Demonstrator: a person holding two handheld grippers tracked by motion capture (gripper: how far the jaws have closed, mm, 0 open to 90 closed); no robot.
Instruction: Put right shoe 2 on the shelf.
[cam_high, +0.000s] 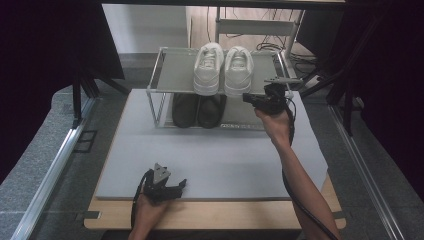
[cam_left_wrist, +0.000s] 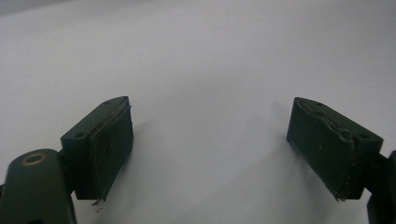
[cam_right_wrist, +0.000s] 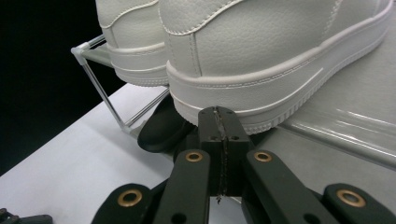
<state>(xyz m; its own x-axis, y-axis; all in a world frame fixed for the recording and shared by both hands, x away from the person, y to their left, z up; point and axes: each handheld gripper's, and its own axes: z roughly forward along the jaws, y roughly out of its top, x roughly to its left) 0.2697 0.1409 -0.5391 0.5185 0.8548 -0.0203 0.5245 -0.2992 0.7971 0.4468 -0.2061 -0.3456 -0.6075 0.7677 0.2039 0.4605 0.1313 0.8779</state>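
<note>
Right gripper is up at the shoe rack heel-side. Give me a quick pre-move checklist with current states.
1. Right gripper shut with nothing between its jaws: ok.
2. Right gripper close to the heel of the right white shoe: ok; contact cannot tell.
3. White shoes side by side on the rack's top shelf: ok.
4. Black shoes on the lower shelf, under the white pair: ok.
5. Left gripper open over the bare grey mat: ok.
6. Intended target shoe: cannot tell.

No readable text, brand, number or sign appears anywhere. The white shoes (cam_high: 222, 67) on the rack's top shelf (cam_high: 172, 75) carry no legible logo, and a faint strip along the lower shelf's front edge is too blurred to read.
</note>
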